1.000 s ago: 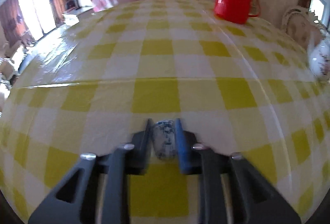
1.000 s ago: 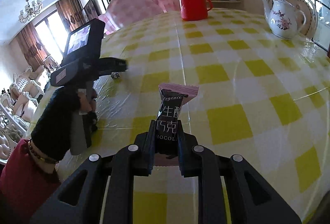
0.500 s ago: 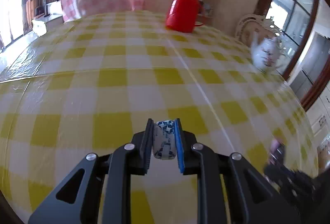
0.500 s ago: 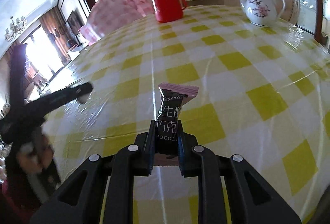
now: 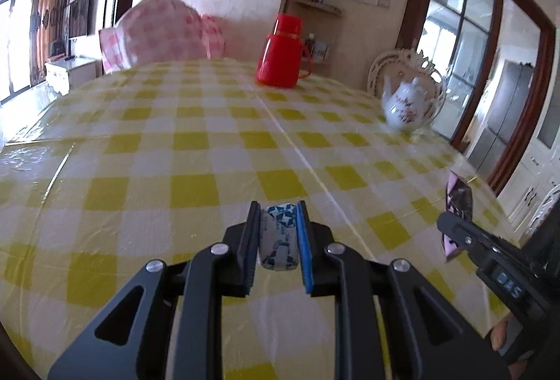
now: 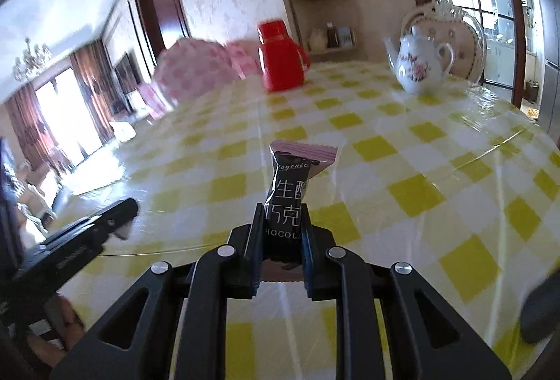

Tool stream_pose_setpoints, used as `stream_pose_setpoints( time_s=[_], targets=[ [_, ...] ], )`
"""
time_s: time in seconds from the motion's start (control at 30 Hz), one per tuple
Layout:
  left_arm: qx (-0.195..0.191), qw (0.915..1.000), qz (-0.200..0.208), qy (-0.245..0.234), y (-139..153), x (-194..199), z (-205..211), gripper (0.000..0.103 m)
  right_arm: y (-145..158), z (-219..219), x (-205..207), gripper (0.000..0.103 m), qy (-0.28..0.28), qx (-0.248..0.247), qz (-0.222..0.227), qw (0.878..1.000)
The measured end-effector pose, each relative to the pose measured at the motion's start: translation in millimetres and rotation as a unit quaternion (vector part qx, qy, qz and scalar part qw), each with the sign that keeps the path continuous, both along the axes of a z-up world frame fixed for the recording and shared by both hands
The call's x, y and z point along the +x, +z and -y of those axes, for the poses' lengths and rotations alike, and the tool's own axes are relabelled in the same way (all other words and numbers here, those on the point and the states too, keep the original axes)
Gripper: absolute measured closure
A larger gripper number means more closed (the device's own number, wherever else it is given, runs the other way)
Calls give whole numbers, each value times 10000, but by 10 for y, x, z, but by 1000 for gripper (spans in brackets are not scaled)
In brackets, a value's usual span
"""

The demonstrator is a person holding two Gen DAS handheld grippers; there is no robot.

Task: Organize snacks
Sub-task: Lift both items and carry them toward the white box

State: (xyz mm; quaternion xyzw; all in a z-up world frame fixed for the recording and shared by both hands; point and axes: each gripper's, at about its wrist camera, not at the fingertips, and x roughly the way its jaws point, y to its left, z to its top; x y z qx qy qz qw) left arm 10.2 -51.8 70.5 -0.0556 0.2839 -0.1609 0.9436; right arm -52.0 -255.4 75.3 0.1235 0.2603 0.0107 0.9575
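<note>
The left gripper (image 5: 278, 233) is clamped on a small blue-and-white patterned wrapped candy (image 5: 279, 243), held above the yellow-and-white checked worktop (image 5: 210, 149). The right gripper (image 6: 280, 236) is clamped on a black chocolate packet with pink crimped ends (image 6: 288, 194); it stands upright, toward 12 o'clock.

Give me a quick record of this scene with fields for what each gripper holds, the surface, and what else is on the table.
left gripper: shut on blue-and-white candy
right gripper: shut on black chocolate packet
surface: table with yellow-checked cloth
far end: red thermos jug
right side: white floral teapot
</note>
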Motion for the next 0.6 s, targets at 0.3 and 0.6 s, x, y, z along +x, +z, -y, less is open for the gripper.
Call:
stream_pose_setpoints(
  time_s=[0.3, 0.6],
  targets=[
    [-67, 9961, 873, 87, 188, -824, -128, 83, 188, -196, -753, 84, 56, -138, 678, 9976],
    [156, 9905, 1362, -52, 375, -1334, -34, 83, 372, -418, -1160, 84, 276, -402, 924, 9945]
  ],
)
